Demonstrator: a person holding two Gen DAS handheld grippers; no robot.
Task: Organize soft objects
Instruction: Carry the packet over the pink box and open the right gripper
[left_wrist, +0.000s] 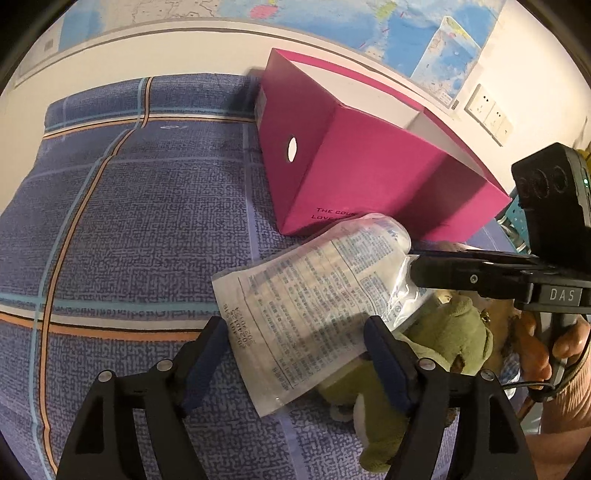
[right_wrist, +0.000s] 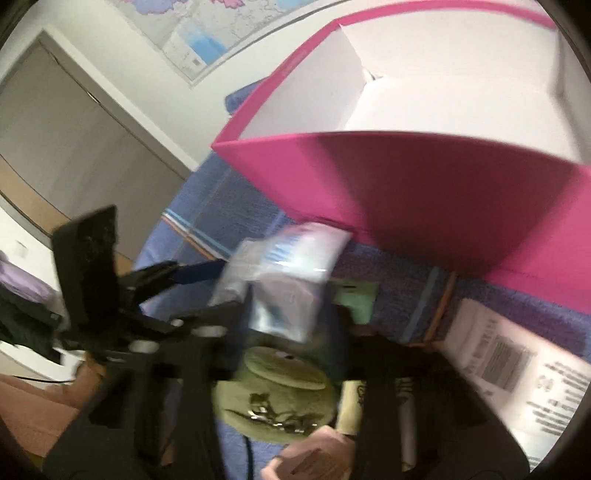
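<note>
A clear plastic packet (left_wrist: 314, 295) with printed text hovers tilted over the blue checked cover (left_wrist: 129, 221), in front of an open pink box (left_wrist: 351, 166). My left gripper (left_wrist: 295, 343) is open, its blue pads on either side of the packet's lower end without pressing it. My right gripper (left_wrist: 412, 269) comes in from the right and is shut on the packet's right edge. A green plush toy (left_wrist: 454, 332) lies under the packet. The right wrist view is blurred: the packet (right_wrist: 288, 280) sits between my right gripper (right_wrist: 288, 317) fingers, the left gripper (right_wrist: 192, 273) on its left, the plush toy (right_wrist: 280, 387) below, and the pink box (right_wrist: 443, 203) behind.
A white printed packet (right_wrist: 517, 369) lies on the cover at the right, and a small green card (right_wrist: 356, 299) lies near the box. The wall with a map and sockets (left_wrist: 487, 114) stands close behind the box. A person's hand (left_wrist: 546, 350) holds the right gripper's handle.
</note>
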